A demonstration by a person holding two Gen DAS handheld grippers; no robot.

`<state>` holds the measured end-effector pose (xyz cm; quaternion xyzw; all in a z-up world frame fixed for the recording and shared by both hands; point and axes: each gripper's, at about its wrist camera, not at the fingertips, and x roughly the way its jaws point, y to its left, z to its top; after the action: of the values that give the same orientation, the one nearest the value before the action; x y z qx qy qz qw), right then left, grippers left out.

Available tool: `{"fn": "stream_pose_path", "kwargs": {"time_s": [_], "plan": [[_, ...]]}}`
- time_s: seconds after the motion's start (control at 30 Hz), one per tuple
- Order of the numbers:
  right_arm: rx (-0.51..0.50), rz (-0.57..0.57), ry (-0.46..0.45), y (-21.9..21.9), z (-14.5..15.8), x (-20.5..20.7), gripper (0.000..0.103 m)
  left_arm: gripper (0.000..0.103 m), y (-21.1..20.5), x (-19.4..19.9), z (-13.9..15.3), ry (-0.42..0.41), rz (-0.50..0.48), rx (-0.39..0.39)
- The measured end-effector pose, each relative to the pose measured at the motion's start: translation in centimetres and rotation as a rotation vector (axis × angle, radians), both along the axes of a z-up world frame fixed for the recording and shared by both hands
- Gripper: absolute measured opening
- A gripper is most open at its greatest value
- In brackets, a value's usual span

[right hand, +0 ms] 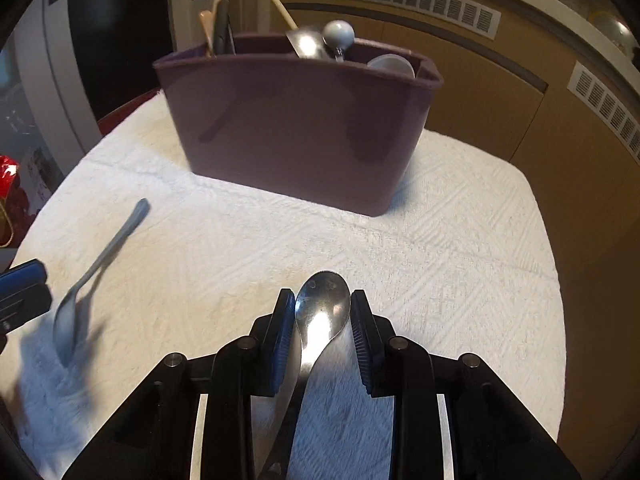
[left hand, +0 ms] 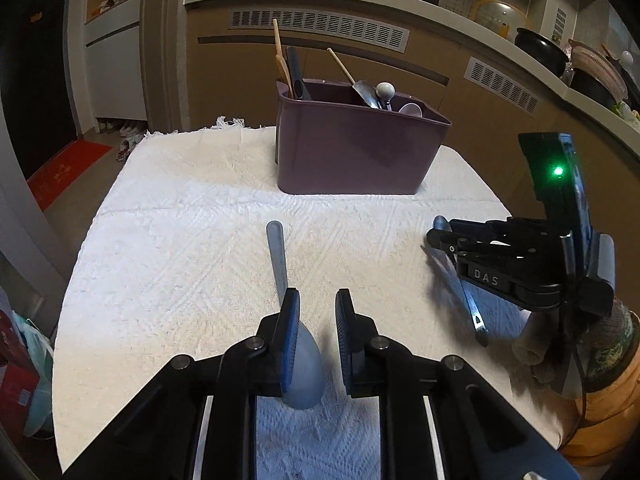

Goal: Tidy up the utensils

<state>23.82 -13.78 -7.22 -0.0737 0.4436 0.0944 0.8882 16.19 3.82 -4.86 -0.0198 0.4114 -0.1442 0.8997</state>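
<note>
A white cloth [left hand: 192, 216] covers the table. On the left, the left gripper [left hand: 316, 320] is over a gray spoon [left hand: 280, 264]. The spoon's bowl sits between the two fingers and leans on the left pad [left hand: 290, 344]. There is a gap between the bowl and the right pad, so the fingers are a little apart and not squeezing it. The handle points away toward the purple bin [left hand: 352, 152]. The bin stands at the far side of the cloth. It holds wooden sticks, a dark tool, a small metal scoop, a round white knob and a pale spoon. On the right, the right gripper [right hand: 323, 320] has a shiny spoon [right hand: 322, 308] between its fingers. The bowl of this spoon points toward the bin, and the handle runs back under the gripper. Both pads sit right at the edges of the bowl, but I cannot tell if they press on it. In the right view, the gray spoon shows at the far left, tilted and blurry.
</note>
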Motion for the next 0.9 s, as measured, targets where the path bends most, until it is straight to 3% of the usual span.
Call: {"fn": "stream_pose_path", "kwargs": {"time_s": [0.1, 0.17, 0.2, 0.23, 0.3, 0.47, 0.67, 0.73, 0.9], "plan": [[0.016, 0.007, -0.032, -0.5, 1.5, -1.3, 0.029, 0.019, 0.4, -0.4, 0.1, 0.008, 0.002, 0.023], [0.022, 0.006, -0.046, -0.9, 2.4, -2.1, 0.029, 0.039, 0.7, -0.6, -0.4, 0.052, -0.016, 0.042], [0.025, 0.004, -0.056, -1.2, 2.7, -2.6, 0.030, 0.055, 0.9, -0.8, -0.6, 0.066, -0.021, 0.053], [0.026, 0.002, -0.063, -1.4, 2.9, -2.9, 0.030, 0.059, 0.9, -1.3, -0.9, 0.069, -0.019, 0.072], [0.034, -0.008, -0.074, -1.9, 3.1, -3.9, 0.030, 0.059, 1.0, -2.3, -1.6, 0.069, -0.014, 0.092], [0.049, -0.027, -0.104, -2.7, 3.3, -4.8, 0.030, 0.059, 0.8, -3.1, -3.5, 0.040, 0.107, 0.080], [0.057, -0.024, -0.127, -2.8, 3.8, -5.5, 0.030, 0.059, -1.7, -1.4, -5.0, 0.066, 0.110, 0.198], [0.068, -0.025, -0.137, -3.0, 4.3, -5.9, 0.030, 0.032, -1.8, -1.5, -4.7, 0.052, 0.087, 0.198], [0.072, -0.018, -0.194, -3.3, 6.3, -7.6, 0.030, 0.031, -1.0, -3.2, -1.6, -0.055, 0.069, 0.147]]}}
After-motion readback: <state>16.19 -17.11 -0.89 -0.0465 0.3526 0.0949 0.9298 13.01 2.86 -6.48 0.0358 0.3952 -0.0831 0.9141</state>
